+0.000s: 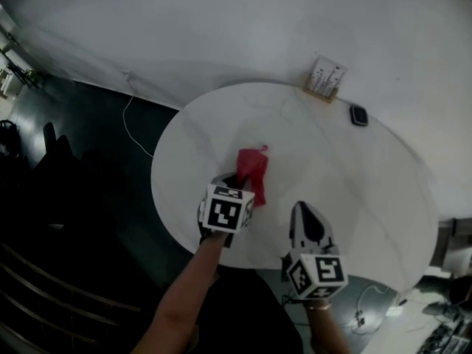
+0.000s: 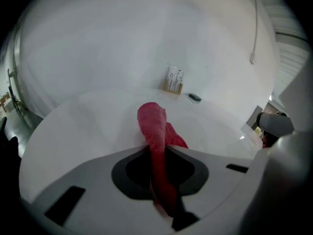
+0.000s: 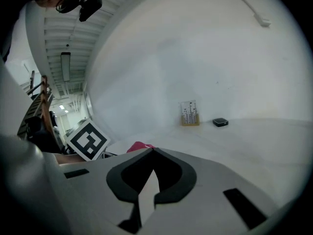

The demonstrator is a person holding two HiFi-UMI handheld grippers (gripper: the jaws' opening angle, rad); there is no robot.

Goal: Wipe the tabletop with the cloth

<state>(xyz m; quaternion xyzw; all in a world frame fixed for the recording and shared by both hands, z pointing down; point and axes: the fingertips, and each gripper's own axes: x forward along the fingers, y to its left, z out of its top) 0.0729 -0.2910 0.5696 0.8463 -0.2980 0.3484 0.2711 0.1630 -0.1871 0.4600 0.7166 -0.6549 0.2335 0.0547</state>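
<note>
A big round white table stands by a white wall; the left gripper is over the near part of the table, and its jaws are squeezed tight on the red cloth; in the left gripper view the cloth runs right down the middle between the two jaws of the left gripper, and one bunched end pokes out past the tips while a bit more flops to the right (I cannot tell if the cloth touches the table); the right gripper is near the table's front edge, just to the right of the left one; in its own view the right gripper has its jaw tips pressed together with nothing between them; at the far edge of the table is a little wooden stand with white cards in it, and a small dark thing lies near it
</note>
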